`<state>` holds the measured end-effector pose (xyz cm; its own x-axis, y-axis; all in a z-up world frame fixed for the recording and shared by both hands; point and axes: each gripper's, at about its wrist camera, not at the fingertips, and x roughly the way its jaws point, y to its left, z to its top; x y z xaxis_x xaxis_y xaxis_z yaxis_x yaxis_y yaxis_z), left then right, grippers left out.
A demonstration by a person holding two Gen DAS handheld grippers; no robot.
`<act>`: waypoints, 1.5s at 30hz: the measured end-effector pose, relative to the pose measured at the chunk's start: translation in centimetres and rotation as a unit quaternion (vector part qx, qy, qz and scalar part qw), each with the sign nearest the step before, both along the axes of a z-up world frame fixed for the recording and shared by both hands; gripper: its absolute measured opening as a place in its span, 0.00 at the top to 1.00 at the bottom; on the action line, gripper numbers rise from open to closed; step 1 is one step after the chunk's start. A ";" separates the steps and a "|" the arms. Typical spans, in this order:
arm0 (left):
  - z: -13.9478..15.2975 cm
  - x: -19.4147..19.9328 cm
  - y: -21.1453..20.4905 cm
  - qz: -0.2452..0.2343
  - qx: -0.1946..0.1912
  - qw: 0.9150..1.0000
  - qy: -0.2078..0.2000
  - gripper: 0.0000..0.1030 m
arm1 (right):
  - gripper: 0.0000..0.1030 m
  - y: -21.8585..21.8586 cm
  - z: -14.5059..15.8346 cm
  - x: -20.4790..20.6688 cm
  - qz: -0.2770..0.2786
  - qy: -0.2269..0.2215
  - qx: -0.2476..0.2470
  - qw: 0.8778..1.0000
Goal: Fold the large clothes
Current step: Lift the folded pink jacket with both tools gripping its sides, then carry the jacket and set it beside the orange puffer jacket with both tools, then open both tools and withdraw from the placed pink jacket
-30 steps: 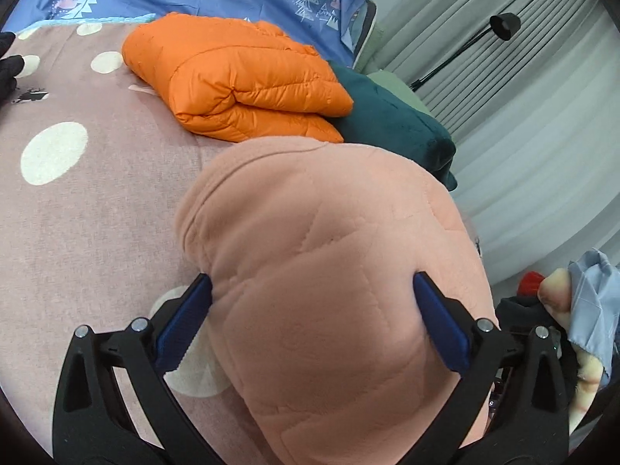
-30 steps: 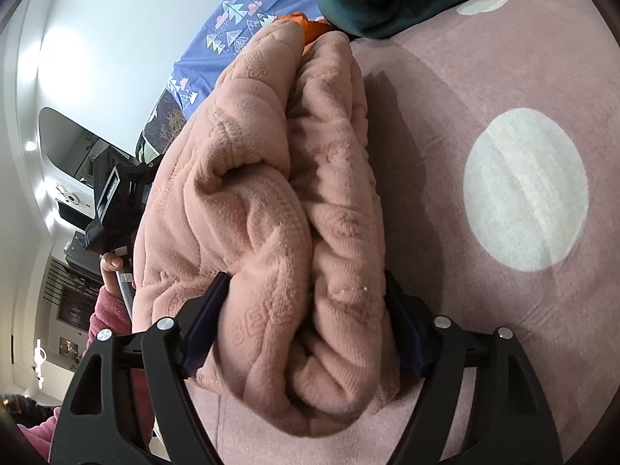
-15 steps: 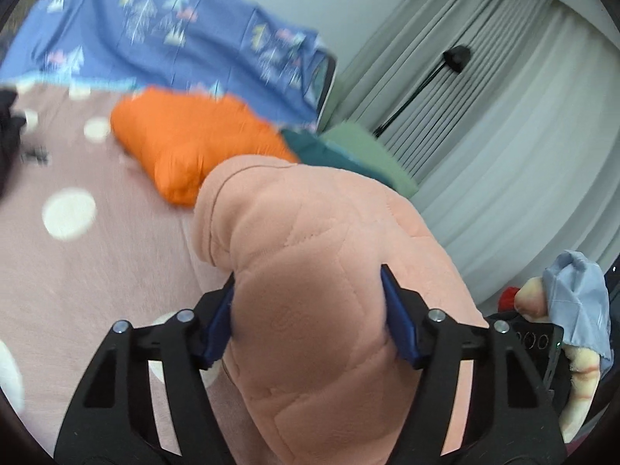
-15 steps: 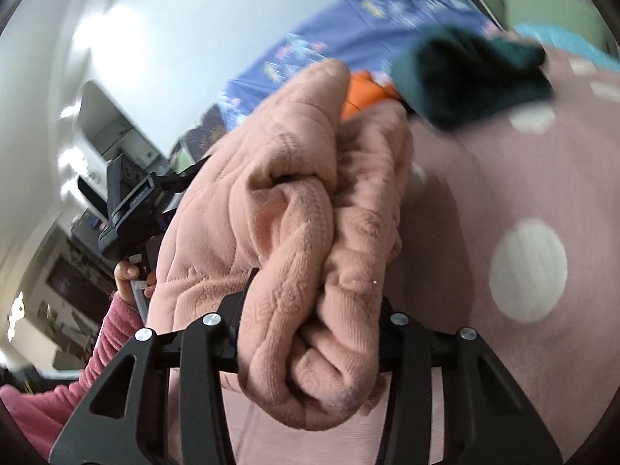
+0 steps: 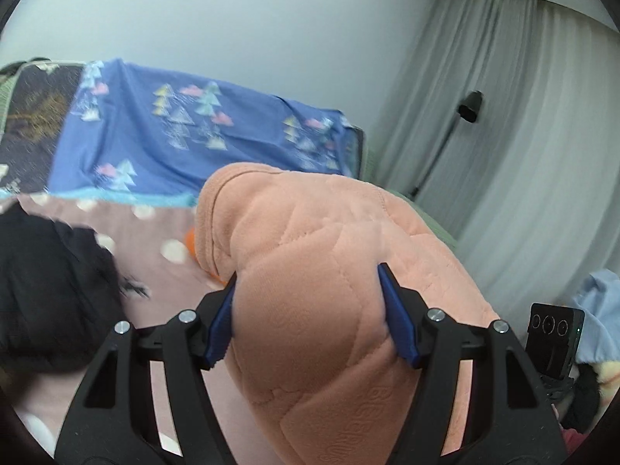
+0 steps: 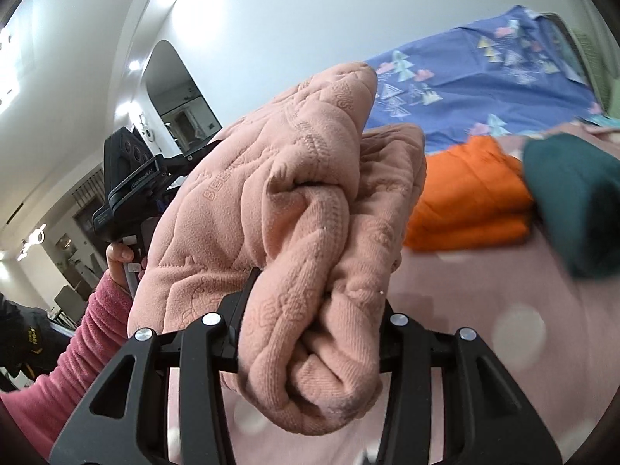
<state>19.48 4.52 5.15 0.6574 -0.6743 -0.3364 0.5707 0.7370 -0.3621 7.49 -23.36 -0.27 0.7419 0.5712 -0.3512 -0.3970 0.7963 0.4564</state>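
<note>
Fleece (image 5: 329, 310) folded, lifted off bed (image 6: 542, 290). Left gripper (image 5: 306, 310) clamps one end, half open; right gripper (image 6: 314, 317) pinches other end, narrower.

- The pink fleece garment (image 6: 294, 209) carries embossed letters; one patch reads about "BEE", and the rest is too folded to read.
- The black device (image 6: 131, 182) beside it has a small white label starting "Gen"; the remainder is too small.
- A dark sleeve patch (image 6: 31, 339) shows yellow marks, unreadable.
</note>
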 end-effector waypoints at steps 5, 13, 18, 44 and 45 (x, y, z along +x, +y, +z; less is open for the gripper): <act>1.4 6.9 3.4 0.037 0.024 0.999 -0.002 0.34 | 0.57 3.2 1.5 7.5 0.017 0.003 -0.003 1.000; -2.3 19.4 7.5 0.136 0.042 0.990 0.005 0.29 | 0.55 8.2 0.3 21.0 -0.008 -0.006 -0.045 0.999; -13.6 25.1 8.4 0.197 0.055 0.968 0.143 0.30 | 0.55 11.8 -11.7 28.7 -0.094 0.139 -0.162 0.972; -11.1 9.3 1.9 0.193 0.211 0.958 0.014 0.02 | 0.29 8.6 -4.3 11.3 -0.167 0.040 -0.220 0.960; -10.7 8.3 1.7 0.193 0.210 0.958 0.008 0.02 | 0.27 8.5 -3.9 10.5 -0.171 0.037 -0.220 0.960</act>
<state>27.74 6.18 -5.55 0.8231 -0.1848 -0.5370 0.2228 0.9748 0.0061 17.96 -14.87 -4.18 0.8234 0.0827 -0.5614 -0.0573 0.9964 0.0628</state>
